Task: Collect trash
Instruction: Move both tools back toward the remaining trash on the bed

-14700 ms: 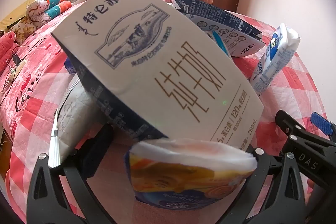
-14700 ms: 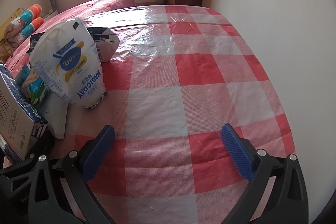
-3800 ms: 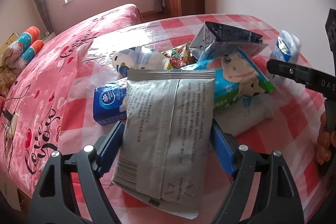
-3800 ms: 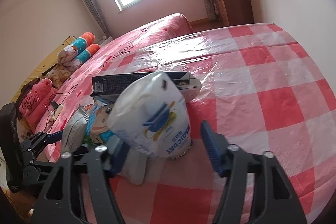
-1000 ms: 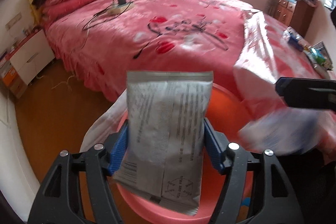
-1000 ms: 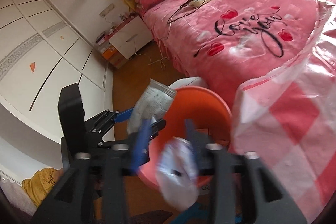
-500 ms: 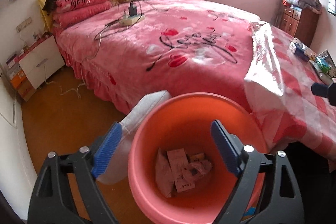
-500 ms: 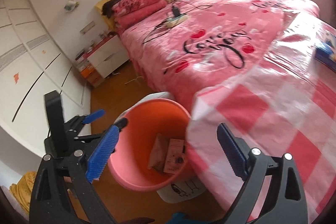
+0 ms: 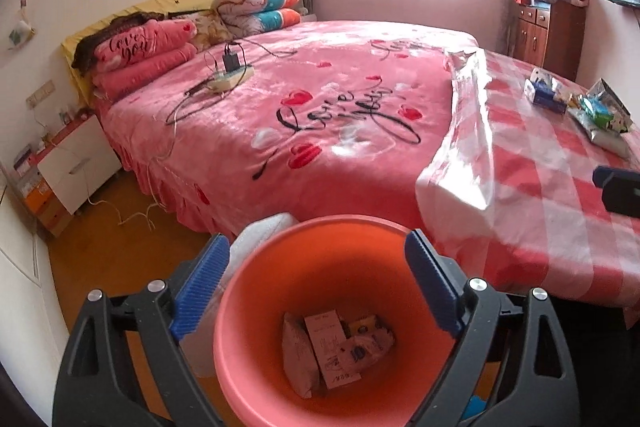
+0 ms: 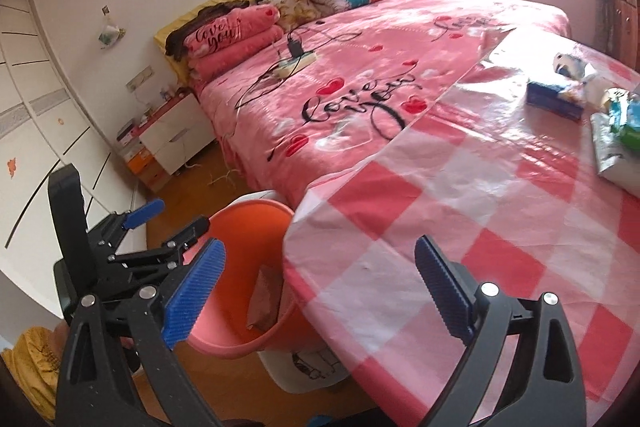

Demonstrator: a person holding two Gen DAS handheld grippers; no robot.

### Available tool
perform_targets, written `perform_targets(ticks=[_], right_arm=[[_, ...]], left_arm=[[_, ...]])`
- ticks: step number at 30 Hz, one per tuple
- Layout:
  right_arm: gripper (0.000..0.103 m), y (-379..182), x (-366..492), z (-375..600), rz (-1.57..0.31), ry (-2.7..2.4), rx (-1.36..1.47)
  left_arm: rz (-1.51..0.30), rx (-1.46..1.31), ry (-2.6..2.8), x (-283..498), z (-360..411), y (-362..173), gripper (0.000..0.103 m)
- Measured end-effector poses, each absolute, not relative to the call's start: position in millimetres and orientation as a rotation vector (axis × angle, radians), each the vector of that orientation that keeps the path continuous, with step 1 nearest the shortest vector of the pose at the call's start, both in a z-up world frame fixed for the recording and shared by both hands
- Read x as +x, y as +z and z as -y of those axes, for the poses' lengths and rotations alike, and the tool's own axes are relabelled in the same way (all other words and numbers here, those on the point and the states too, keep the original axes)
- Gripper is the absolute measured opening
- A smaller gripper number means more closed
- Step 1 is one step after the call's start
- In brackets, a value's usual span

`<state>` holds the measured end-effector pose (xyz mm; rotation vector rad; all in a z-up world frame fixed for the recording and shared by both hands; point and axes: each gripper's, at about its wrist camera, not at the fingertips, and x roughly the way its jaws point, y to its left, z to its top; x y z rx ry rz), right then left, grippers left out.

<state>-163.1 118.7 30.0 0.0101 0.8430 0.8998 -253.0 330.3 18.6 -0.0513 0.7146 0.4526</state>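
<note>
- Hovering my left gripper (image 9: 316,285) above the orange bin (image 9: 256,367), I see its blue pads spread wide on either side of the rim with nothing between them
- Lying at the bottom of the bin are crumpled wrappers (image 9: 334,349): a greyish pouch, a pale printed packet and a scrap with a blue mark
- My right gripper (image 10: 320,287) gapes just as wide and carries nothing; it points at the edge of the red-and-white checked tablecloth (image 10: 460,195), with the bin down to its left on the wooden floor
- From the right wrist view my left gripper shows as a black frame with a blue lever, just left of the bin
- More trash waits on the far part of the tablecloth: a blue box (image 10: 554,99), a white pouch (image 10: 616,155) and a green packet (image 10: 626,119), all close together and well apart from both grippers
- Behind the bin stands the pink bed (image 9: 320,107), a power strip (image 9: 232,77) with tangled cables on its cover
</note>
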Motion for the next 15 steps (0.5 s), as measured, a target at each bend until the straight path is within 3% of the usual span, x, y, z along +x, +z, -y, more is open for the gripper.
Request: perform_targets(ticks=[15], right_arm=[[0.095,39,-156,-70,-0.781,0.825,0.069]], left_arm=[[-0.753,-0.095,0.301,-218,-287,34,0.090]])
